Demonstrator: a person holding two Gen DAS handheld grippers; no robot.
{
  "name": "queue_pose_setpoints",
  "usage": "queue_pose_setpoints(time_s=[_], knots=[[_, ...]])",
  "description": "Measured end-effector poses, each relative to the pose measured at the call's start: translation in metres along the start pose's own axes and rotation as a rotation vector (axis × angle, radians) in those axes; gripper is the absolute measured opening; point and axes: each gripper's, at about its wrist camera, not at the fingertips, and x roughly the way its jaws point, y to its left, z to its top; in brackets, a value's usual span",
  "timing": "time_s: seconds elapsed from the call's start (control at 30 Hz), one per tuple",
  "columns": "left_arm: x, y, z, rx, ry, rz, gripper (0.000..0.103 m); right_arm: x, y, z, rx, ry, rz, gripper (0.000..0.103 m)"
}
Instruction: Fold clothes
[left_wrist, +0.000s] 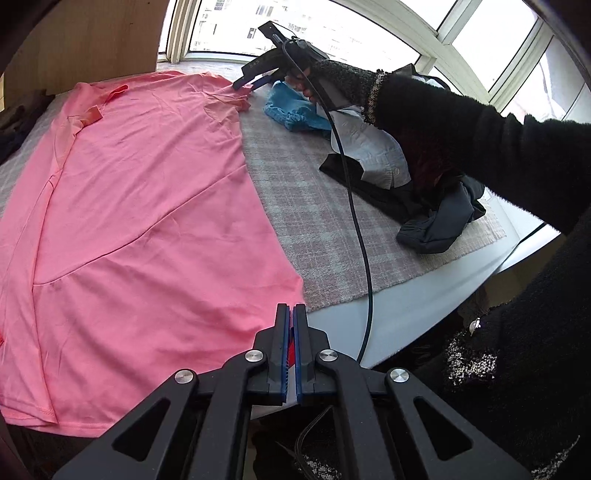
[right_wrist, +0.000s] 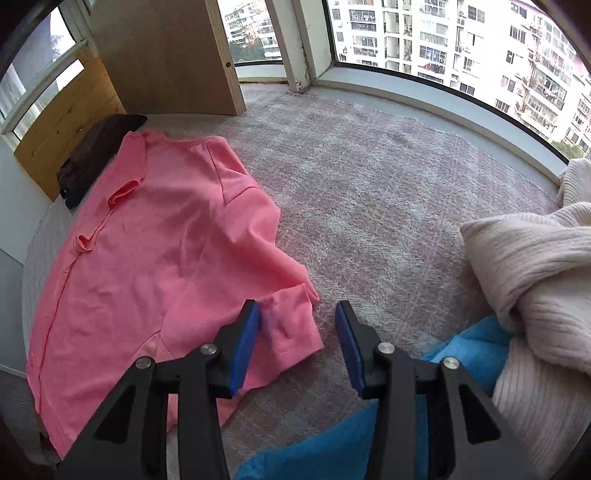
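Pink T-shirt (left_wrist: 147, 206) spread flat on the checked mat, sleeve creased

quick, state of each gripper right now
left gripper: shut on the pink shirt hem.
right gripper: open, holding nothing, jaws over the shirt sleeve.

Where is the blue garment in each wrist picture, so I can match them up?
Left wrist view: the blue garment lies upper centre, right of the pink shirt, just beyond the right tool's tip.
Right wrist view: the blue garment fills the bottom right, under the cream knit.
Shared landmark: the pink shirt's short sleeve, in the right wrist view at.
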Motion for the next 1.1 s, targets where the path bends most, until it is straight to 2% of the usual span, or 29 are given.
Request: queue_pose_setpoints(time_s=[0.07,0.1,0.13,0.27,0.47,0.6,0.77,0.87,0.93,1.0,1.1], knots=[[0.0,0.003,0.0,-0.01,-0.002,-0.006,0.001,0.001,0.002,0.002,-0.009,0.026,0.038,0.037],[-0.001,0.005,0.0,-0.017,-0.007,-0.016,0.001,0.002,0.003,0.004,-0.013,0.042,0.062,0.018],[-0.002,0.007,0.0,-0.023,-0.014,-0.023,0.001,0.003,0.005,0.005,-0.014,0.06,0.078,0.004],[-0.009,0.017,0.002,-0.054,-0.045,-0.03,0.001,0.002,0.008,0.011,0.026,0.119,0.121,0.004],[-0.029,0.049,-0.002,-0.152,-0.112,-0.043,0.001,-0.028,0.014,0.041,0.209,0.074,0.254,0.004],[-0.045,0.078,-0.014,-0.241,-0.16,-0.023,0.001,-0.03,0.039,0.071,0.248,0.069,0.284,0.004],[-0.061,0.11,-0.036,-0.362,-0.209,0.008,0.001,0.008,0.099,0.111,0.19,0.132,0.228,0.004],[-0.065,0.129,-0.051,-0.428,-0.22,0.04,0.001,0.047,0.147,0.131,0.101,0.201,0.222,0.006],[-0.063,0.137,-0.058,-0.454,-0.208,0.059,0.001,0.068,0.178,0.141,0.032,0.242,0.179,0.01],[-0.061,0.145,-0.063,-0.478,-0.198,0.069,0.001,0.073,0.198,0.148,-0.015,0.255,0.158,0.01],[-0.058,0.147,-0.065,-0.478,-0.188,0.062,0.001,0.05,0.204,0.15,-0.064,0.215,0.189,0.013]])
